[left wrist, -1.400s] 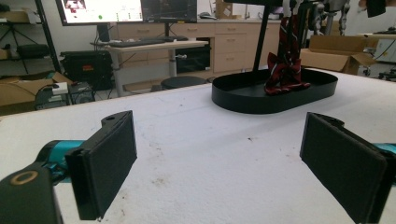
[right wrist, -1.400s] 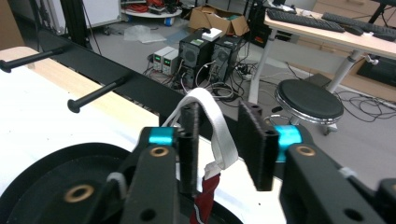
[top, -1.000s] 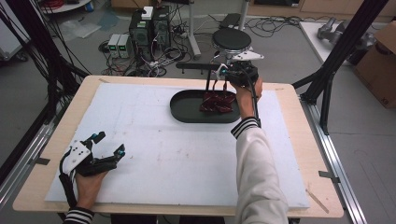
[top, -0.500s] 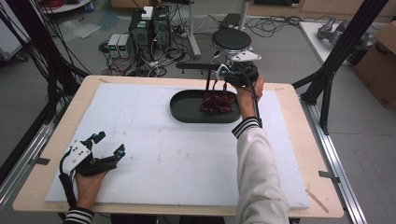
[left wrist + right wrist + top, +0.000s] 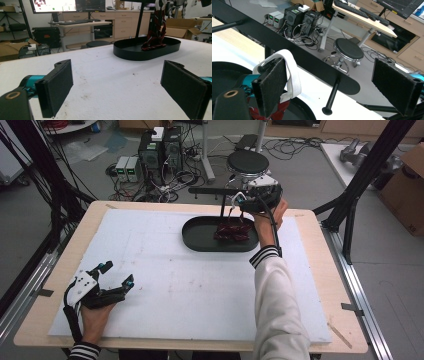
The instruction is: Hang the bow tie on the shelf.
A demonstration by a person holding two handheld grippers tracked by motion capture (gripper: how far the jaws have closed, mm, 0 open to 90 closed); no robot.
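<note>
Black and oval, the shallow plastic tray (image 5: 200, 236) lies on the far half of the table with its long axis running left to right across it. A heap of dark red bands (image 5: 233, 230) sits in its right end. From the tray rises a thin black post carrying a flat black crossbar (image 5: 287, 48), which also runs left to right, with short pegs jutting from it.

My right gripper (image 5: 251, 200) is raised over the tray's far right end, beside that bar; its jaws are spread wide, and a white elastic band (image 5: 291, 72) is looped over the top of one jaw, hanging down its inner face. Whether the band touches the bar I cannot tell.

My left gripper (image 5: 116, 274) rests low at the near left of the table, well apart from the tray, jaws wide with nothing between them.

White board, lightly speckled with dirt, covers a pale wooden tabletop (image 5: 310, 222). Beyond it are a round black stool (image 5: 248, 162), computer towers with tangled cables on a grey floor, desks, monitors and cardboard boxes.
</note>
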